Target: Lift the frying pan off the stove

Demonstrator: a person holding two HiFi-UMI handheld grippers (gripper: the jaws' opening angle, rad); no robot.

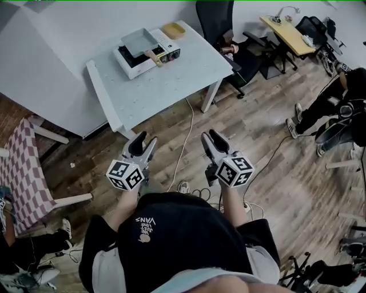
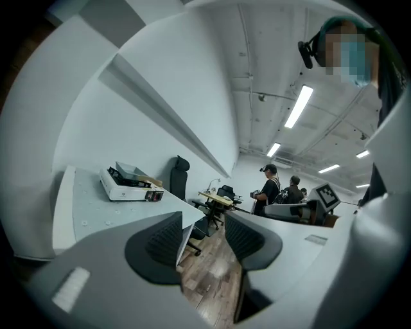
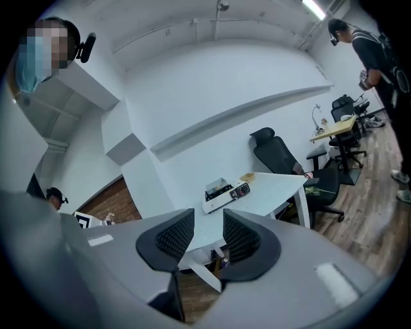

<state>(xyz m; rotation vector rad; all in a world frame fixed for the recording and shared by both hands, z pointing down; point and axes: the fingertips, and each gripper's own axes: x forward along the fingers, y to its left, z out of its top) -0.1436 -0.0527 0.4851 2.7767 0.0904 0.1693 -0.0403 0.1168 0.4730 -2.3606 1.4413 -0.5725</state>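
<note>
Bare wooden floor (image 1: 166, 129) is lying ahead of the left hand-held gripper (image 1: 146, 140) and right hand-held gripper (image 1: 210, 136), up to the white tabletop (image 1: 166, 86). Beyond its bare near half, a white portable stove (image 1: 128, 67) is standing in the way; a black office chair (image 1: 214, 17) is standing farther right.

one pan (image 1: 139, 40), one stove (image 1: 131, 64), two tongs (image 1: 143, 138) (image 1: 210, 136)

We find the pink-and-white checked chair (image 1: 23, 166) cut off by the head view's left edge, and a person in dark clothes (image 1: 326, 114) by its right. In both gripper views the white tabletop stove (image 2: 124, 190) and its grey square pan (image 2: 128, 168) are too small for detail.
</note>
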